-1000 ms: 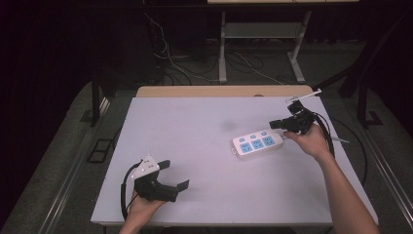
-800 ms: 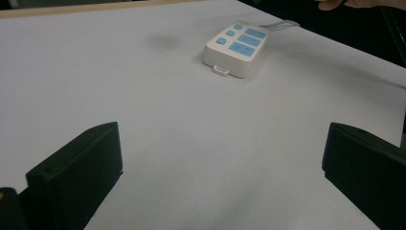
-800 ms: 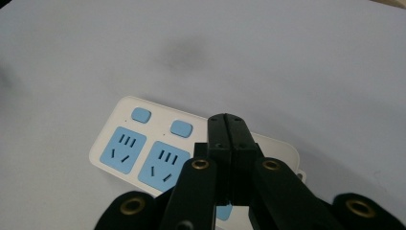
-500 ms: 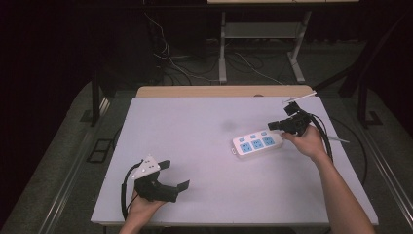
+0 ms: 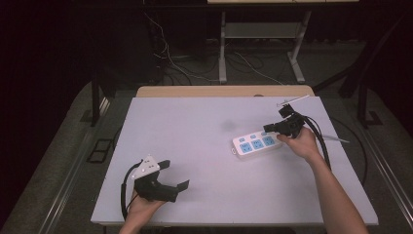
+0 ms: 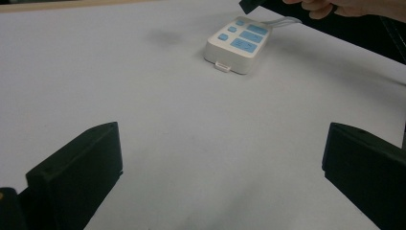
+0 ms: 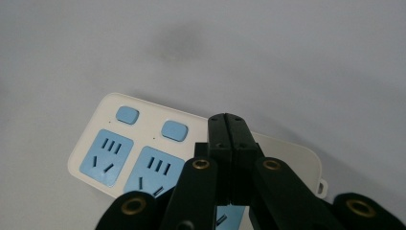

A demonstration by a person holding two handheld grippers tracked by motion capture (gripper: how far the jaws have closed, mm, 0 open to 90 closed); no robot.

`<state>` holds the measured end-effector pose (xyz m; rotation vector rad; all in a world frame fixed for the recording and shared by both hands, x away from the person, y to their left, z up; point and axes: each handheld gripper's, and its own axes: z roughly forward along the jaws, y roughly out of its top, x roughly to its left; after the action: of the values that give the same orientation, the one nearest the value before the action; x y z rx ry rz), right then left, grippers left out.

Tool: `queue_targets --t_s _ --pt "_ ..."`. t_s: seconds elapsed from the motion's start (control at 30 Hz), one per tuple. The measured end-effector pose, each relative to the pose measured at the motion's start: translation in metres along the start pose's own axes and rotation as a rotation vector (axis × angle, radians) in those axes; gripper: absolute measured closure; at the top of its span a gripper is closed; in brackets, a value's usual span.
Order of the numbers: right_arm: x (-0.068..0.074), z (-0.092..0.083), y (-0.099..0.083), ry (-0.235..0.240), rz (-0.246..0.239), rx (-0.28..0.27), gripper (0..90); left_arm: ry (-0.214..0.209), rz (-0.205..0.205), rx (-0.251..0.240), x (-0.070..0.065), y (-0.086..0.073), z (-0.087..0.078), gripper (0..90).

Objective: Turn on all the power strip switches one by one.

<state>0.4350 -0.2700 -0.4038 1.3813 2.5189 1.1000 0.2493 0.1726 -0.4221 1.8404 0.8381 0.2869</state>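
While your right gripper hovered pressed together over the power strip
It had barely shifted; no switch looked pressed yet.

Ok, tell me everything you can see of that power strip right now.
The power strip is a flat white plastic block with rounded corners, three blue sockets and small blue buttons above them. It lies face up on the right part of the white table, its cord leaving the far end. The shut right gripper hovers over it; contact is unclear.
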Motion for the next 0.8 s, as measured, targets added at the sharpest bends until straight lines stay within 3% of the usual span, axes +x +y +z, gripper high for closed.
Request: queue_targets --t_s 0.67,0.8 --pt "-0.004 0.013 -0.003 0.000 0.012 0.018 90.0 0.001 0.000 0.001 0.000 0.000 0.000 0.0" --pt "0.001 0.015 -0.002 -0.021 -0.035 0.033 90.0 0.001 0.003 0.000 0.000 0.000 0.000 0.0"
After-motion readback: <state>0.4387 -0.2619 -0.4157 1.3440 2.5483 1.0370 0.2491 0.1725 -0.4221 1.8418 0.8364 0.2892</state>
